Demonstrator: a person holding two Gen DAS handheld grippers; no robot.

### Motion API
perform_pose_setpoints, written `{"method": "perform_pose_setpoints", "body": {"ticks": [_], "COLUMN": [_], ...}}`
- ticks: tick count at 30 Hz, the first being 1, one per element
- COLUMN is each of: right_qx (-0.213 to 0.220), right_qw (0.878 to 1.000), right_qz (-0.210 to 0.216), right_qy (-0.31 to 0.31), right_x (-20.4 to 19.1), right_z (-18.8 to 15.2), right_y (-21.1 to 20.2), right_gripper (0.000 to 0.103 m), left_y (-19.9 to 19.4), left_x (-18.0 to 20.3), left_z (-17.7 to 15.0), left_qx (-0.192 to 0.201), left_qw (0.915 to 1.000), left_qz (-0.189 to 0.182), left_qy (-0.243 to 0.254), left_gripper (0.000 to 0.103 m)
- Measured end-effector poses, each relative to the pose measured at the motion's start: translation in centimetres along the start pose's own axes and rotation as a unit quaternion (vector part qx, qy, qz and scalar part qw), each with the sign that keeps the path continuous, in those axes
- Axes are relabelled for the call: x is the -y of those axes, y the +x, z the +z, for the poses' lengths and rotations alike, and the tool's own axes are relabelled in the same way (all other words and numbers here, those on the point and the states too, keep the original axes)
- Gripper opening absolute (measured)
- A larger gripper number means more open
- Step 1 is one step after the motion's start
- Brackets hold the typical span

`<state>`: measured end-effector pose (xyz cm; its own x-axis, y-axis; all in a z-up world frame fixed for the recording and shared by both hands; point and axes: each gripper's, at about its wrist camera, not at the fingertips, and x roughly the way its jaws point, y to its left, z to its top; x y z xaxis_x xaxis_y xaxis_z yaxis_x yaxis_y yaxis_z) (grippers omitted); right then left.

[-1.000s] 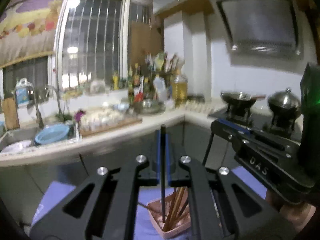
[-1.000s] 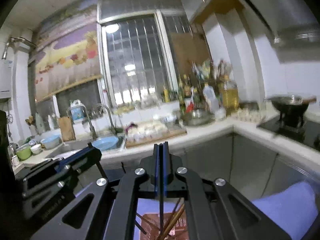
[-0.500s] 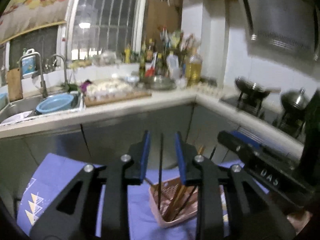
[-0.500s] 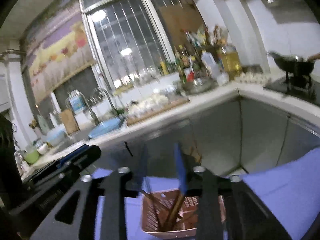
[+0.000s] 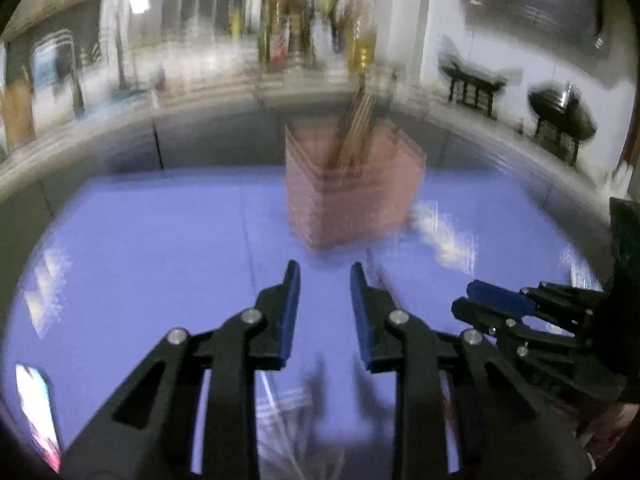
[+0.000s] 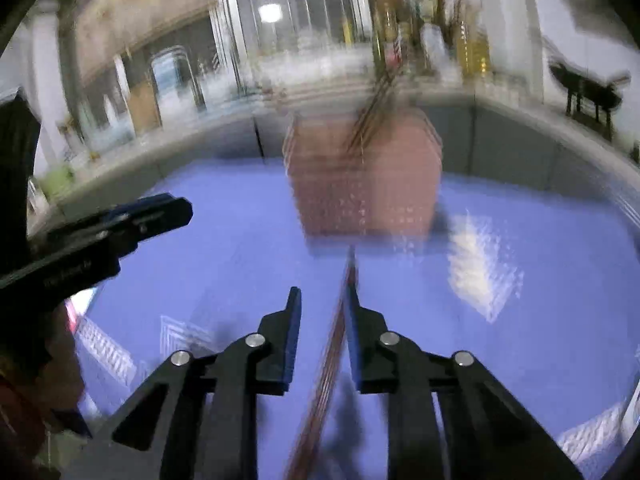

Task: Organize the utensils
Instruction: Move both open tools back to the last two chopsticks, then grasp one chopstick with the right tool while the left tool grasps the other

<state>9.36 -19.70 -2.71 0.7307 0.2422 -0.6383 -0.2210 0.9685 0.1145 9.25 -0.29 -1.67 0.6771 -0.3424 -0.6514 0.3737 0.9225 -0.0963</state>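
1. Both views are smeared by blur. The kitchen counter [image 5: 224,92], its bottles and the pans at two o'clock are only streaks.
2. The pink holder [image 5: 352,196], a boxy plastic basket, stands at twelve o'clock on the smooth purple cloth [image 5: 160,248]. Wooden chopsticks [image 5: 356,120] lean out of its top; their number cannot be made out.
3. The left gripper [image 5: 325,280] is released, its blue-padded black jaws apart with only cloth between them.
4. The right gripper [image 6: 322,300] has its jaws closing. A brown stick [image 6: 332,360] lies between them along the right pad. Whether the pads press it cannot be told, and its lower end is cut off at six o'clock.
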Motion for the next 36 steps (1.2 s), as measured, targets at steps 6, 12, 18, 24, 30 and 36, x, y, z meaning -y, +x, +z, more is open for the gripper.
{"method": "perform_pose_setpoints", "body": {"ticks": [6, 12, 18, 24, 30, 36], "right_qx": [-0.063, -0.075, -0.061, -0.057, -0.060, -0.076], "right_qw": [0.998, 0.996, 0.997, 0.995, 0.994, 0.989], "right_qz": [-0.027, -0.038, -0.049, -0.029, -0.002, 0.038], "right_qy": [0.011, 0.002, 0.026, 0.078, 0.089, 0.124], "right_x": [-0.3, -0.8, 0.6, 2.7, 2.9, 3.7], "right_z": [-3.9, -4.5, -5.6, -6.7, -7.4, -7.4], "right_y": [2.2, 2.6, 1.6, 0.3, -0.4, 0.4], "right_gripper": [0.021, 0.020, 0.003, 0.000, 0.000, 0.000], "left_y": [2.5, 2.9, 5.0, 8.6, 9.0, 6.1], "left_x": [0.0, 1.2, 4.2, 7.3, 7.8, 3.8], "left_z": [-3.4, -2.9, -2.4, -2.2, -2.9, -5.2], "left_qx": [-0.065, -0.067, -0.090, -0.126, -0.135, -0.139], "left_qw": [0.9972, 0.9973, 0.9954, 0.9913, 0.9895, 0.9898], "left_qz": [-0.023, -0.024, -0.030, -0.005, 0.007, -0.006], "left_qy": [-0.026, -0.015, 0.012, 0.035, 0.051, 0.033], "left_gripper": [0.024, 0.024, 0.024, 0.024, 0.000, 0.000]}}
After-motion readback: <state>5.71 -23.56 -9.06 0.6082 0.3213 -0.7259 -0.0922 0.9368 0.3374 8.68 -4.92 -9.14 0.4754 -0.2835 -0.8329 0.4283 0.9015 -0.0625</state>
